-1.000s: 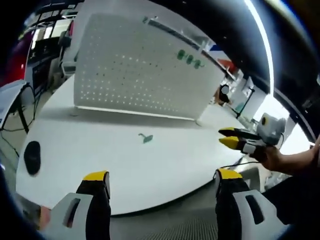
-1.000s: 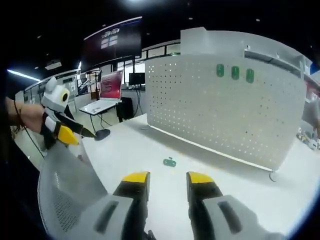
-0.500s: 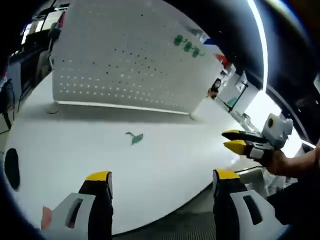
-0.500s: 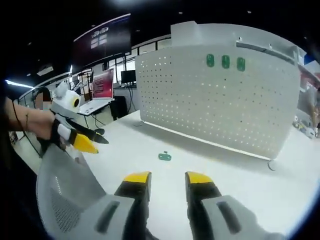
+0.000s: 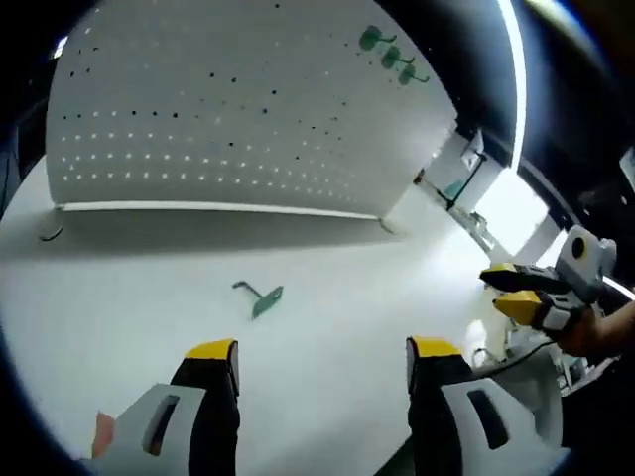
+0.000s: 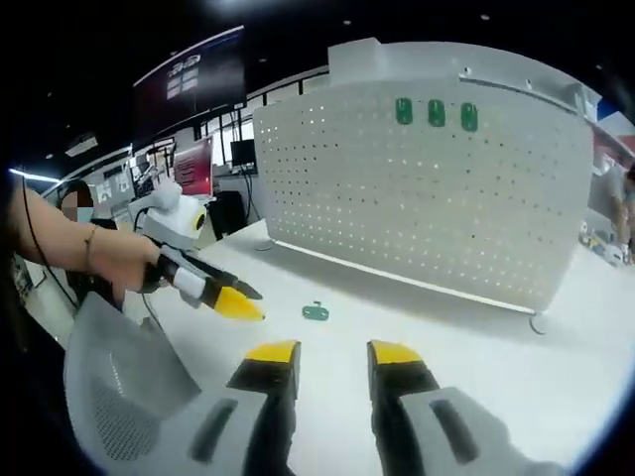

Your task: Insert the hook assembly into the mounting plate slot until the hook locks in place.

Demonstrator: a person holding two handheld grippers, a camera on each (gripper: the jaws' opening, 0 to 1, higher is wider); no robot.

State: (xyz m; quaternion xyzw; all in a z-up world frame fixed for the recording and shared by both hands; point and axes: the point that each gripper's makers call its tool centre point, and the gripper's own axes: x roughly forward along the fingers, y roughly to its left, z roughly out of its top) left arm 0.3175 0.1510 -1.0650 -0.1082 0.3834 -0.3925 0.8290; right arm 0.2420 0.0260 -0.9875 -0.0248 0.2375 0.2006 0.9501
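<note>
Reaching with spread left gripper [image 5: 322, 362] toward green hook [image 5: 260, 297] lying mid-bench before the pegboard [image 5: 238, 109], best pinched by its flat tab

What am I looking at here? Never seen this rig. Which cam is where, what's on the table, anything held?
No robot: a person holds a two-jaw tool in each hand, with a fisheye camera on each looking along its jaws. In the left gripper view, the left gripper stands open, with the right gripper at the edge. In the right gripper view, the right gripper's jaws stand apart too, empty. On the white table lies a small green hook, with nothing gripping it. Behind stands a white pegboard carrying three green hooks near its top.
</note>
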